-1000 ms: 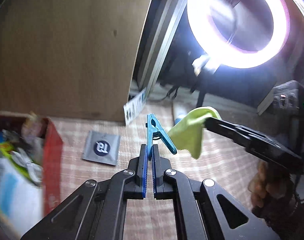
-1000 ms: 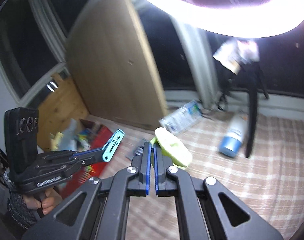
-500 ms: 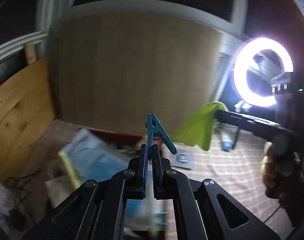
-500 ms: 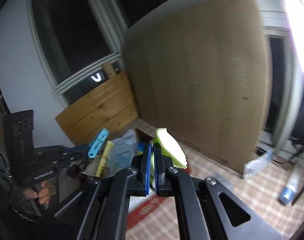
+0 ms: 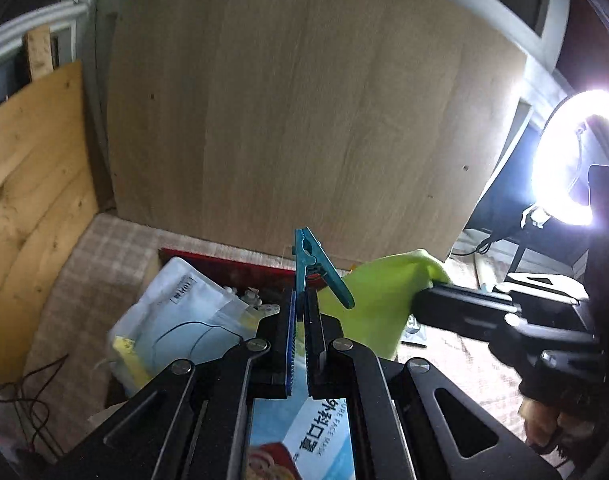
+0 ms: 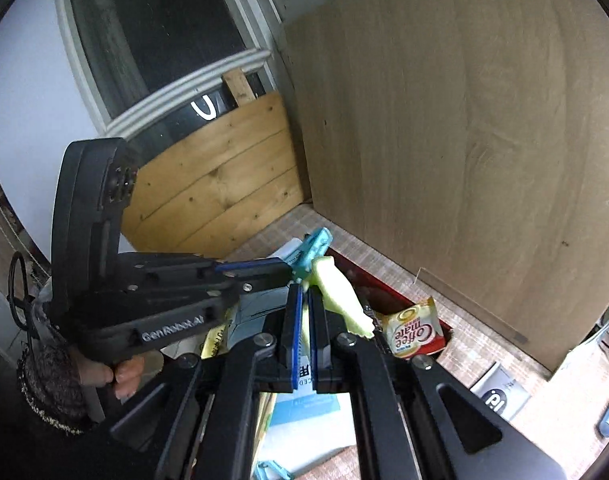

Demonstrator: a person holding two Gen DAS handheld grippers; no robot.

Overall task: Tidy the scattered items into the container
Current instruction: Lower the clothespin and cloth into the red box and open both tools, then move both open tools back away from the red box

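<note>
Both tongs now over red box [image 6: 400, 300]: left tongs [image 5: 300, 304] pinching teal clip [image 5: 310, 264], right tongs [image 6: 304, 300] pinching green cloth [image 6: 340, 296].

Teal clothespin [image 5: 309, 265], lime-green cloth [image 5: 378, 300]

Red box [image 5: 240, 268] mostly hidden, pkg [image 5: 304, 440] cropped.
</note>
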